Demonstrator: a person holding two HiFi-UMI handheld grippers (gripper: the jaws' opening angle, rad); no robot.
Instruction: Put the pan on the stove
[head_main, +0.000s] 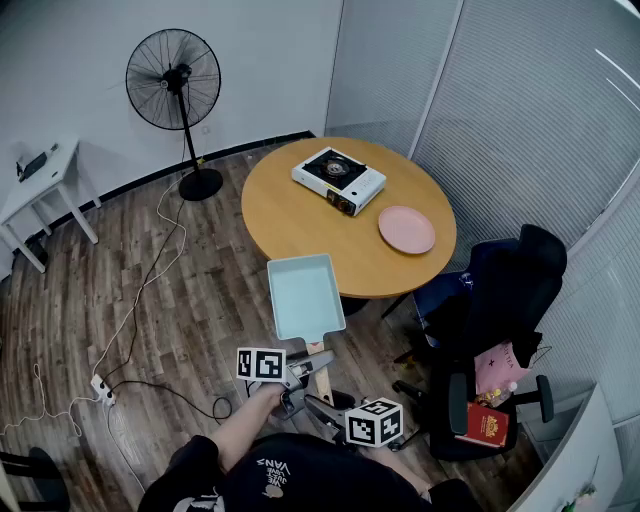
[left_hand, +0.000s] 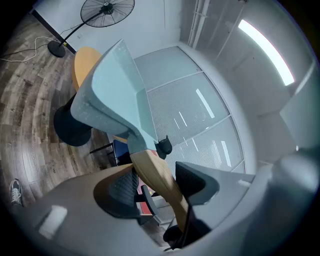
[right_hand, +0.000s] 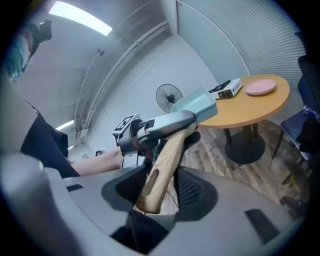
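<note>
Left gripper (head_main: 297, 370) and right gripper (head_main: 327, 396) both clenched on pan (head_main: 305, 295) handle (right_hand: 161, 165). Stove (head_main: 338, 180) on table (head_main: 290, 225) at 12 o'clock; plate (head_main: 406, 229) at stove's 4 o'clock; chair (head_main: 505, 295) at 3 o'clock.

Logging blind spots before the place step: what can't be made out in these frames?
Head view: stove knob setting too small; red booklet print too small.
Left gripper view: pan fills the middle, hiding the stove and most of the table.
Right gripper view: stove small, partly behind the pan.
</note>
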